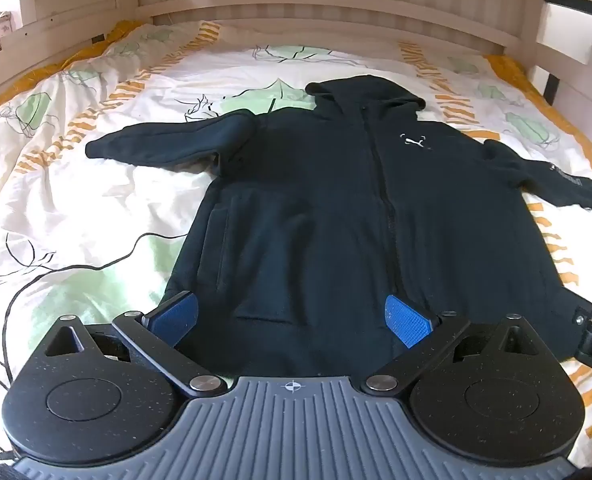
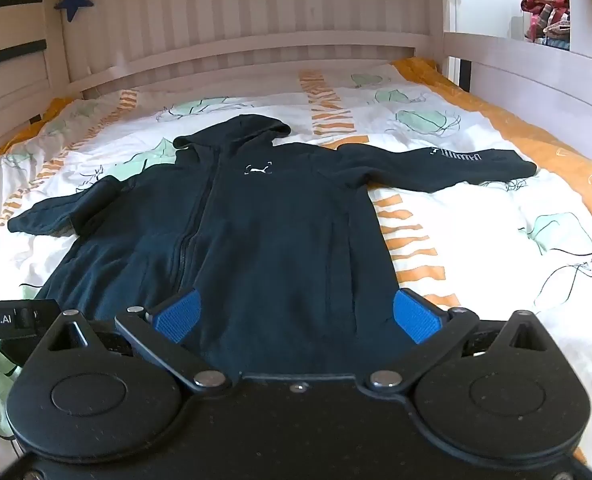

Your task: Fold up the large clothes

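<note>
Both tools, left tool [image 1: 291, 318] and right tool [image 2: 296, 316], spread apart above dark hoodie [image 1: 336, 208] flat on bedspread [image 1: 75, 200].

A pale wooden bed frame [image 2: 231, 46] with a slatted headboard and side rails carries everything. Over the mattress lies a white duvet [image 1: 95, 208] printed with pale green shapes, thin black line drawings and broken orange stripes, rumpled into soft folds; an orange sheet edge [image 2: 536, 136] shows along the sides. Directly on the duvet lies a dark navy zip-front hooded sweatshirt [image 1: 336, 208], spread flat with its front up, hood toward the headboard and hem toward the cameras. Both sleeves stretch outward; one is partly folded back near the shoulder. A small white logo [image 2: 258, 169] marks the chest, and white lettering runs along the other sleeve.
</note>
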### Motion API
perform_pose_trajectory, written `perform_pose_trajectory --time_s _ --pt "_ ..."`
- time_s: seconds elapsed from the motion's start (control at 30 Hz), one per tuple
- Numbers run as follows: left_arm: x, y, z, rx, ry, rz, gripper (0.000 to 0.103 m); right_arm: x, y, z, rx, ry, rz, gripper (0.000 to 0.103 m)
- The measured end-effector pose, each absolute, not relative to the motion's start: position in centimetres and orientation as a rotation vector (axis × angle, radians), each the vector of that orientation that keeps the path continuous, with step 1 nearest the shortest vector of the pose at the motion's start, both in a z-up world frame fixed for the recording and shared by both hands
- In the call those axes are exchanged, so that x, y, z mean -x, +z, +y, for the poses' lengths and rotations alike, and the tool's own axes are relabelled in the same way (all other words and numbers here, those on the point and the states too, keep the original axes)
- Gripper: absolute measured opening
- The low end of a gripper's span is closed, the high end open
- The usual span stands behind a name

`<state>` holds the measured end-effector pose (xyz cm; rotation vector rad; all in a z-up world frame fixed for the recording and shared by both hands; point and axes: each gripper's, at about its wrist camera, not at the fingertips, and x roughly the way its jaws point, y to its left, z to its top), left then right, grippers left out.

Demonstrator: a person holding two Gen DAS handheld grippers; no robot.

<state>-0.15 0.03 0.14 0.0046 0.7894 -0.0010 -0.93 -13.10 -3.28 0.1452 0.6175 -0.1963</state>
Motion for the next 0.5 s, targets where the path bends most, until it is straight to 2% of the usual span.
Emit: perform_pose_trajectory --time_s 0.5 --pt "-0.40 -0.22 -0.53 -0.020 -0.022 0.804 0.101 0.59 -3.86 -13.11 -0.138 -0.199 0.649 0.102"
